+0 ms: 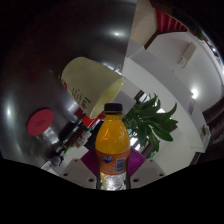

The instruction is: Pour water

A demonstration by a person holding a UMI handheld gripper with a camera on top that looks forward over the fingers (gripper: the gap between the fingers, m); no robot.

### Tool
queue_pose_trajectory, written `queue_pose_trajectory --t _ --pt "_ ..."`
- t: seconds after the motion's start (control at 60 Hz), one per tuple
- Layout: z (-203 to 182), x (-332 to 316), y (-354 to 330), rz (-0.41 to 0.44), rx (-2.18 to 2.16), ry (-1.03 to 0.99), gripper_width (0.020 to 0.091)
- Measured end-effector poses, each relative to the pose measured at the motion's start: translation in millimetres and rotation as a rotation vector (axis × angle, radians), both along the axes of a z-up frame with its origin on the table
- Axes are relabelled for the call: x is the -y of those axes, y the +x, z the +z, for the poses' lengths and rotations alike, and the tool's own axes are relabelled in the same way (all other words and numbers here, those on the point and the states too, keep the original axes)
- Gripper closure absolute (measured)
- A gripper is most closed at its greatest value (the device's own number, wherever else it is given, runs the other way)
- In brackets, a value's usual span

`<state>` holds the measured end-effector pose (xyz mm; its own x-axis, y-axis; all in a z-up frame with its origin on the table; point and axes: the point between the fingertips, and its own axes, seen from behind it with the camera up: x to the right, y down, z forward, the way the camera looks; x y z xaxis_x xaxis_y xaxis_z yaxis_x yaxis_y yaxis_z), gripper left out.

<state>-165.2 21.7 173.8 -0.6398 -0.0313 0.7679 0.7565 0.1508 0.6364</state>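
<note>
Gripper (113, 172) clamps upright bottle (113, 140) full of orange liquid.

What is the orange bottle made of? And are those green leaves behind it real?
The orange bottle looks like clear, glossy plastic: the orange drink shows through and light glints near its base, with a dark cap on top. It stands between the hand-held gripper fingers; whether they press on it cannot be seen. The green plant has shiny leaves; real or plastic, it's hard to say.

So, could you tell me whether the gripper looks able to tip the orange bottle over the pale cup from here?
Probably yes: the orange bottle stands upright between the gripper fingers, and the pale cup lies just beyond it with nothing between them.
</note>
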Motion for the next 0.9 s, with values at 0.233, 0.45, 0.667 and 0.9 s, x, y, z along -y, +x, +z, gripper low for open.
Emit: queue_pose_trajectory --t 0.233,0.45,0.667,0.9 --pt "5.9 5.8 -0.8 0.006 -0.296 -0.068 0.0769" --pt "37.7 15.3 10.9 -0.008 -1.02 -0.232 0.0773" --pt "28.9 7.1 13.7 -0.034 -1.677 -0.439 0.0773" --pt "1.2 11.0 23.2 -0.028 -2.049 -0.674 0.0772"
